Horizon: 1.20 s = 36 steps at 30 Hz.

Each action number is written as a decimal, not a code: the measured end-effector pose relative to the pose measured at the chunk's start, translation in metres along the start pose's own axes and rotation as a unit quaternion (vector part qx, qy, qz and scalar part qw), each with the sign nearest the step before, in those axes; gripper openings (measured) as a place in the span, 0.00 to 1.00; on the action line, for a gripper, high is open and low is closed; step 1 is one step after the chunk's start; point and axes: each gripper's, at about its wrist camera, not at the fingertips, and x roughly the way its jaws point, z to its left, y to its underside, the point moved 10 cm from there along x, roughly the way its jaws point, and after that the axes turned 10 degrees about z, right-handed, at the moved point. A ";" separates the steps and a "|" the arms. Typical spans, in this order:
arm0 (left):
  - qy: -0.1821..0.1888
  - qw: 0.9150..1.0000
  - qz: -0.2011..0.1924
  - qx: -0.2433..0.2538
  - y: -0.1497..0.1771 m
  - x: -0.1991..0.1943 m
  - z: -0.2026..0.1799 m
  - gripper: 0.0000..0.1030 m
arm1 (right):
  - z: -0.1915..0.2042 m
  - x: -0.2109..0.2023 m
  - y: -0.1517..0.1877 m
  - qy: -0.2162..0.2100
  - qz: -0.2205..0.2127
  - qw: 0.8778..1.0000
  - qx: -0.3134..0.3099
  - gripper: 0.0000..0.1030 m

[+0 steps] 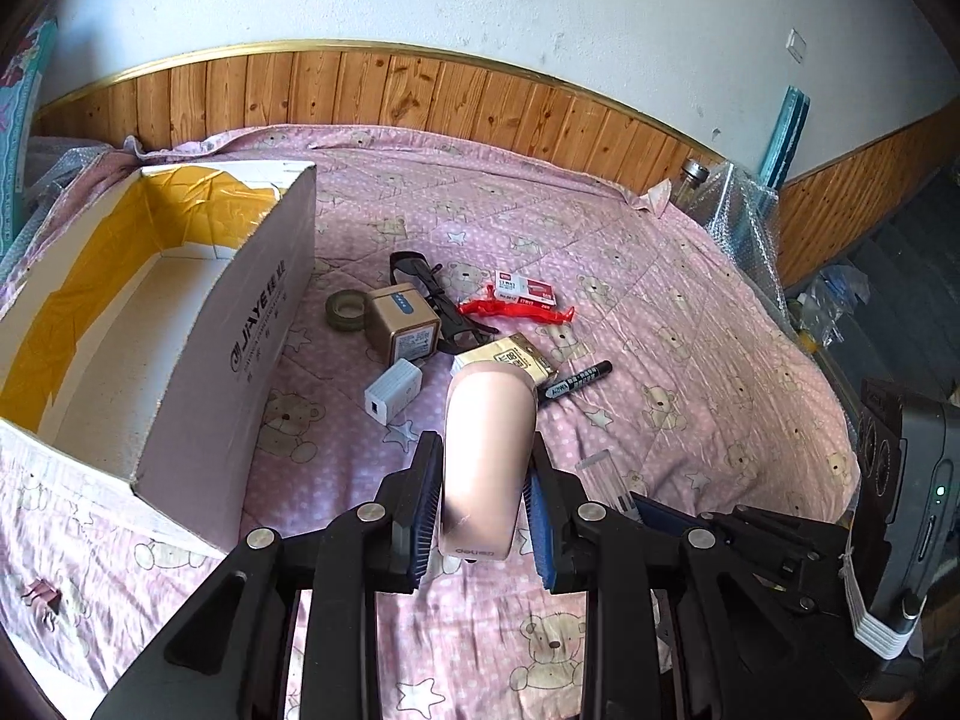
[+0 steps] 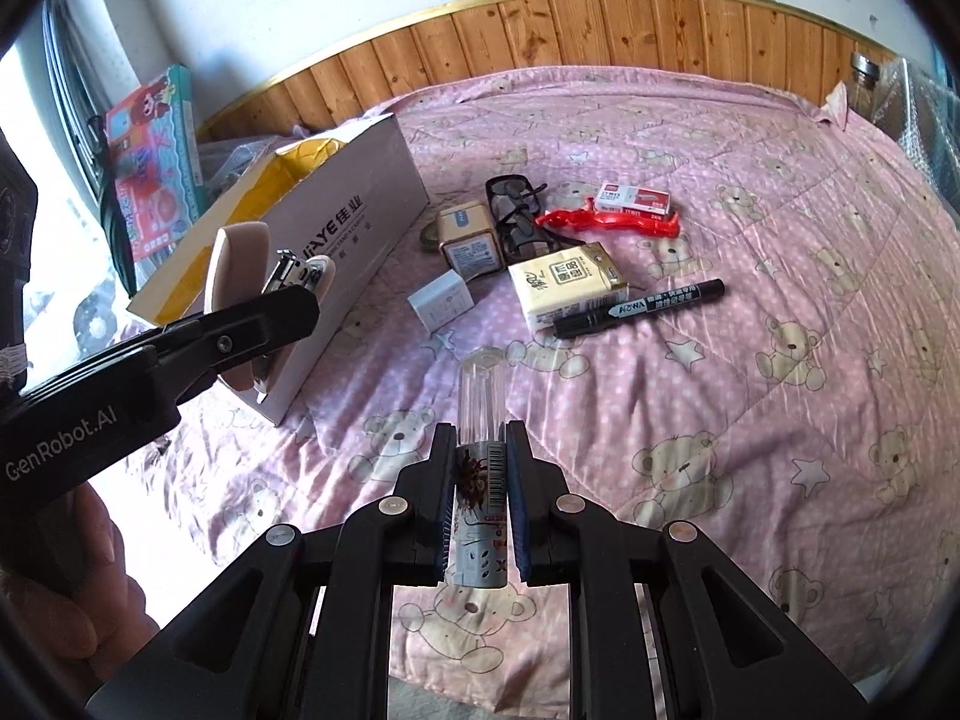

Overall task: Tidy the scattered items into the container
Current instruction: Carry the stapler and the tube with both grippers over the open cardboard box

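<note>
Bed (image 1: 690,324) with a pink bear-print cover carries everything. Box (image 1: 240,324), open-topped and white with yellow tape inside, sits at the left of the bed; its visible interior holds nothing. Scattered items lie in a cluster just right of the box: black glasses (image 2: 516,204), tan cube box (image 2: 468,237), tissue pack (image 2: 567,285), white adapter (image 2: 441,300), red tool (image 2: 606,222), staple box (image 2: 633,199), black marker (image 2: 639,307) and tape roll (image 1: 347,311). The marker touches the tissue pack; the tape roll lies between the box and the cube.

Left gripper (image 1: 483,468) has its fingers closed on a pink stapler (image 1: 486,456), held above the cover near the box's front corner. In the right wrist view the stapler hangs in front of the box wall.

Right gripper (image 2: 480,462) has its fingers clamped on a tube (image 2: 480,396) with a clear cap and printed label, raised over the cover, well apart from the cluster.
</note>
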 end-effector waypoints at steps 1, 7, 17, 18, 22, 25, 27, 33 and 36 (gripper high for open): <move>-0.004 1.000 -0.005 -0.002 -0.002 -0.004 0.004 0.27 | 0.003 -0.001 -0.001 0.000 -0.001 1.000 -0.002 0.16; -0.005 1.000 -0.016 -0.023 -0.004 -0.017 0.023 0.27 | 0.017 -0.007 -0.007 -0.004 -0.008 1.000 -0.013 0.16; 0.007 0.999 -0.027 -0.039 -0.005 -0.033 0.031 0.27 | 0.030 -0.015 -0.014 -0.014 -0.017 1.000 -0.022 0.16; 0.009 0.999 -0.029 -0.041 -0.006 -0.035 0.031 0.27 | 0.032 -0.017 -0.015 -0.015 -0.020 0.999 -0.023 0.16; 0.015 0.998 -0.038 -0.046 -0.010 -0.045 0.033 0.27 | 0.038 -0.025 -0.023 -0.022 -0.029 0.999 -0.026 0.16; 0.016 0.998 -0.043 -0.050 -0.012 -0.051 0.035 0.27 | 0.043 -0.030 -0.028 -0.030 -0.034 0.999 -0.029 0.16; 0.017 0.997 -0.045 -0.053 -0.014 -0.054 0.036 0.27 | 0.047 -0.032 -0.031 -0.033 -0.037 0.998 -0.032 0.16; 0.016 0.997 -0.058 -0.056 -0.022 -0.067 0.039 0.27 | 0.060 -0.038 -0.043 -0.044 -0.047 0.997 -0.043 0.16; 0.011 0.996 -0.062 -0.058 -0.025 -0.072 0.043 0.27 | 0.066 -0.040 -0.048 -0.049 -0.051 0.996 -0.048 0.16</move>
